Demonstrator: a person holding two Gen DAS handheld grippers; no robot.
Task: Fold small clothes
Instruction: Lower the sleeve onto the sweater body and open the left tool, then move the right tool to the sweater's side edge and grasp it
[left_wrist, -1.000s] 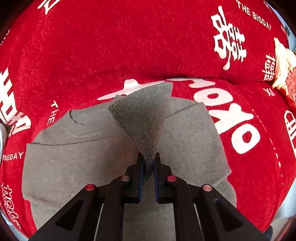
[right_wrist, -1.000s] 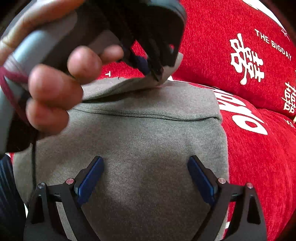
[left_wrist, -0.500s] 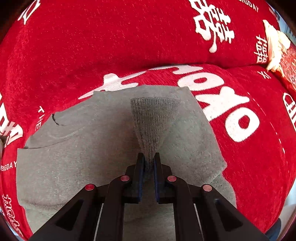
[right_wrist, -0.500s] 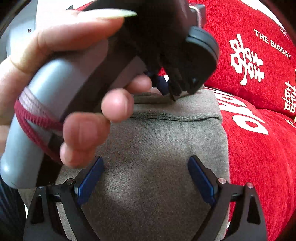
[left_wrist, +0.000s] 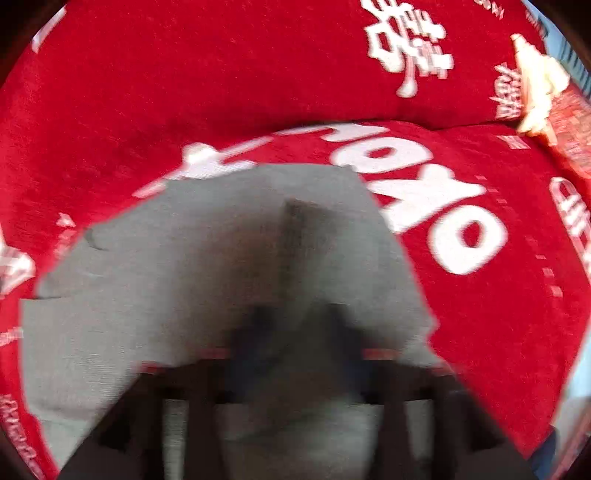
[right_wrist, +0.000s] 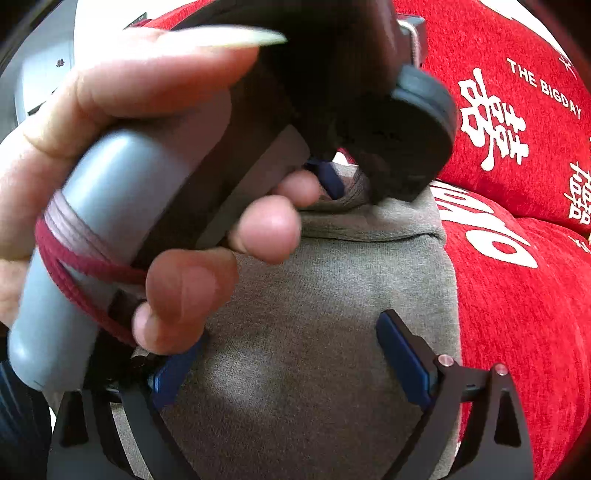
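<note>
A grey knit garment (left_wrist: 147, 314) lies flat on the red cover; it also fills the right wrist view (right_wrist: 314, 369). Its ribbed cuff (left_wrist: 306, 236) lies on the garment ahead of my left gripper (left_wrist: 299, 332), whose blurred fingers now stand apart. In the right wrist view the left gripper (right_wrist: 351, 184) hovers at the cuff (right_wrist: 351, 195) near the folded far edge, held by a hand (right_wrist: 166, 184). My right gripper (right_wrist: 291, 362) is open and empty, low over the garment's near part.
The red cover (left_wrist: 258, 74) with white lettering runs up a cushion behind the garment. A cream and red object (left_wrist: 539, 92) lies at the far right. The cover's edge shows at the lower right (left_wrist: 569, 387).
My left gripper carried the sleeve cuff down onto the garment and its fingers have spread apart, letting the cuff go. The right gripper has stayed still and open.
</note>
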